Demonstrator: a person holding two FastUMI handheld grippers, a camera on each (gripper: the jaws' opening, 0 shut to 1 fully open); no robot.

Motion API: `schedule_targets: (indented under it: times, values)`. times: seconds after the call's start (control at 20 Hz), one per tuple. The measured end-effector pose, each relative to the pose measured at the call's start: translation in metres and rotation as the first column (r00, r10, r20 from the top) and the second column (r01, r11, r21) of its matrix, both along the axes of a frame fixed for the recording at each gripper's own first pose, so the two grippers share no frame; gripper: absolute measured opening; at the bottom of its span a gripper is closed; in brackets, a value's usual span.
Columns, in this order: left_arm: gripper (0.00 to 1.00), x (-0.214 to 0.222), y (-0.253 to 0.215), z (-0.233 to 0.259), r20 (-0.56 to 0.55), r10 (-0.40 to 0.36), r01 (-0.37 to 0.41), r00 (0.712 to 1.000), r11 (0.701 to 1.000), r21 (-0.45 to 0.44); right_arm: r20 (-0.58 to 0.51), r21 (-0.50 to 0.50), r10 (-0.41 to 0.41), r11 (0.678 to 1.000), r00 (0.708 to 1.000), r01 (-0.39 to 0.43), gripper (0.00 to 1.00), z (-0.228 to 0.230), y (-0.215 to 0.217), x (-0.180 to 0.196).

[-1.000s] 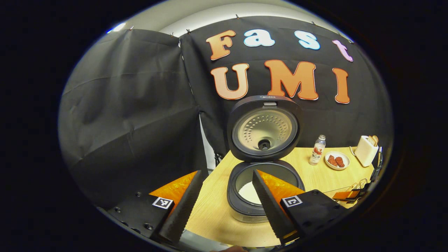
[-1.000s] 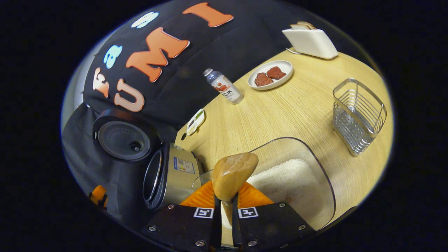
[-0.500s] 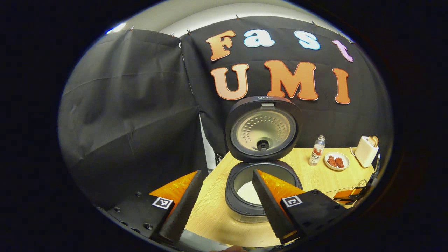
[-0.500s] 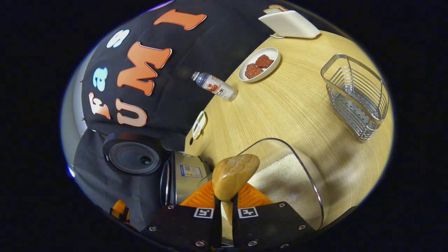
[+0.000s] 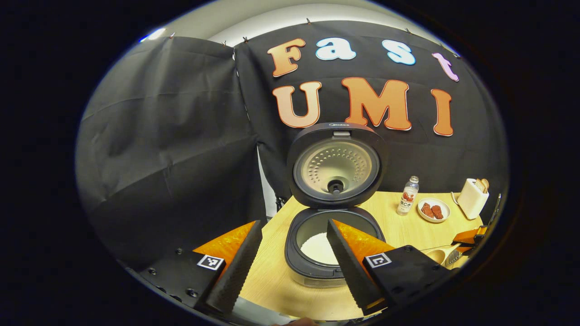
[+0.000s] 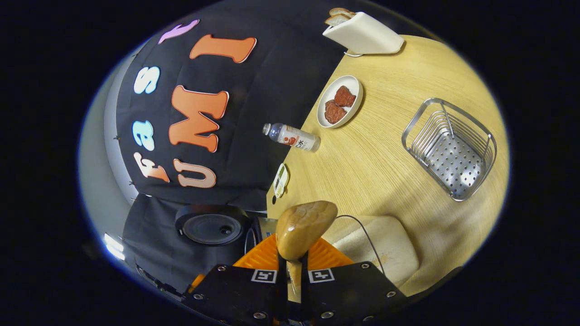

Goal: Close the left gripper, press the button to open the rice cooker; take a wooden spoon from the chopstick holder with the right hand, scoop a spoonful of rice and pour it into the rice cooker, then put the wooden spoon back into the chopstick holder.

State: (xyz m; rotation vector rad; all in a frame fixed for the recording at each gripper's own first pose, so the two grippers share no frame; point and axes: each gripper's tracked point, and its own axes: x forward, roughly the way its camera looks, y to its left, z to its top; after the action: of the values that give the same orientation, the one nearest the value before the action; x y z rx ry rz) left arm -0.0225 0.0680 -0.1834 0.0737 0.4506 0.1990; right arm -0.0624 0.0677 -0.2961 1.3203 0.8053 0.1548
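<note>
I am counting one rice cooker (image 5: pixel 333 246) on the wooden table (image 5: pixel 276 271), one bottle (image 5: pixel 408 195), one plate (image 5: pixel 434 209) with two brown pieces, one toaster (image 5: pixel 471 198), one wire chopstick holder (image 6: pixel 448 147) and one clear rice container (image 6: pixel 385 246). In the left gripper view my left gripper (image 5: pixel 294 262) is sitting with its two ridged, wedge-shaped fingers spread wide, holding and touching nothing. Between them the round cooker is standing open, its lid (image 5: pixel 335 165) upright with a dimpled metal inner face and white rice lying in the pot. Toward the right edge of that view, the spoon's bowl is showing beside the other gripper. In the right gripper view my right gripper (image 6: pixel 290 267) is clenching the smooth wooden spoon (image 6: pixel 304 228) by its handle, the bowl rising just above the fingertips, over the container. The perforated-bottom holder is standing well apart on the right.
</note>
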Motion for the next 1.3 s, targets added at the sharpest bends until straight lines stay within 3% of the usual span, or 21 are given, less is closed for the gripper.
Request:
schedule_targets:
  times: [0.3, 0.35, 0.45, 0.5, 0.55, 0.6, 0.7, 0.75, 1.05, 1.15, 1.2, 1.3]
  values:
    - [0.98, -0.006, 0.006, 0.000, 0.005, 0.030, -0.030, 1.000, 0.999, -0.012, 0.012, 0.199, -0.052, 0.979, 0.999, 0.048, 0.11, 0.047, -0.007, 0.018]
    - [0.91, -0.007, 0.009, 0.002, 0.009, 0.037, -0.037, 0.999, 0.999, -0.013, 0.022, 0.222, -0.055, 0.974, 0.998, 0.049, 0.11, 0.056, -0.002, 0.023]
    - [0.91, -0.012, 0.017, 0.003, 0.014, 0.060, -0.059, 0.998, 0.998, -0.014, 0.036, 0.260, -0.044, 0.965, 0.998, 0.033, 0.11, 0.074, 0.012, 0.031]
    - [0.98, -0.015, 0.021, 0.002, 0.014, 0.070, -0.070, 0.997, 0.997, -0.018, 0.045, 0.277, -0.035, 0.961, 0.998, 0.021, 0.11, 0.083, 0.020, 0.035]
    - [0.98, -0.018, 0.026, 0.002, 0.016, 0.082, -0.081, 0.997, 0.996, -0.023, 0.050, 0.298, -0.027, 0.954, 0.998, 0.011, 0.11, 0.091, 0.031, 0.040]
    - [0.91, -0.022, 0.031, 0.004, 0.021, 0.091, -0.090, 0.996, 0.996, -0.028, 0.053, 0.319, -0.018, 0.948, 0.998, 0.000, 0.11, 0.099, 0.042, 0.045]
    - [0.91, -0.027, 0.039, 0.010, 0.044, 0.103, -0.101, 0.994, 0.994, -0.037, 0.061, 0.349, 0.004, 0.937, 0.998, -0.025, 0.11, 0.113, 0.066, 0.056]
    - [0.98, -0.030, 0.042, 0.016, 0.059, 0.105, -0.103, 0.993, 0.994, -0.037, 0.065, 0.353, 0.017, 0.935, 0.998, -0.039, 0.11, 0.117, 0.078, 0.061]
    - [0.94, -0.052, 0.073, 0.043, 0.157, 0.124, -0.127, 0.980, 0.992, 0.006, 0.102, 0.279, 0.124, 0.949, 0.987, -0.148, 0.11, 0.132, 0.145, 0.081]
    - [0.97, -0.059, 0.081, 0.048, 0.173, 0.134, -0.138, 0.976, 0.990, 0.013, 0.122, 0.243, 0.148, 0.954, 0.982, -0.174, 0.11, 0.137, 0.165, 0.091]
    - [0.91, -0.061, 0.084, 0.049, 0.178, 0.138, -0.142, 0.974, 0.990, 0.012, 0.131, 0.224, 0.157, 0.957, 0.979, -0.184, 0.11, 0.140, 0.174, 0.094]
    - [0.91, -0.065, 0.088, 0.048, 0.179, 0.141, -0.146, 0.974, 0.989, 0.012, 0.144, 0.178, 0.175, 0.964, 0.974, -0.199, 0.11, 0.142, 0.192, 0.102]
